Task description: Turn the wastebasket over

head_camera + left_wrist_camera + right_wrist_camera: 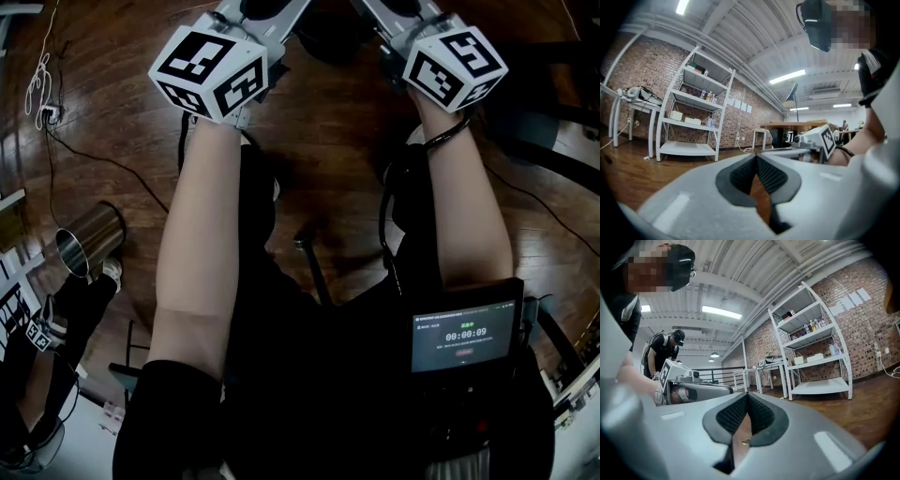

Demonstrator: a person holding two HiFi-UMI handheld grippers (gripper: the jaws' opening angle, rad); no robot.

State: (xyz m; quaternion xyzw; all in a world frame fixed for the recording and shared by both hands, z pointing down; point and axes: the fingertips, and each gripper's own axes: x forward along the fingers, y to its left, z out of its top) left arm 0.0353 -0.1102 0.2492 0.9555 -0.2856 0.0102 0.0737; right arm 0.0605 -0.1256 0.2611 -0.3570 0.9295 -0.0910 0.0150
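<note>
The left gripper (pixel 756 157) and right gripper (pixel 747 394) are seen closed and empty, and the metal bin (pixel 91 237), judged light, stiff and slippery, is best gripped at its rim.

A black short-sleeved top (pixel 178 422) is worn, with a black band (pixel 448 134) at the right wrist. Grey shells, black ribbed fingers (pixel 740 174) and white black-marked cubes (pixel 208 72) are seen on the left gripper (pixel 756 157) and right gripper (pixel 746 394).

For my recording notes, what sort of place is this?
Probably a loft-style workshop or lab: it has a bare brick wall, white metal shelving holding supplies, and a wooden floor.
</note>
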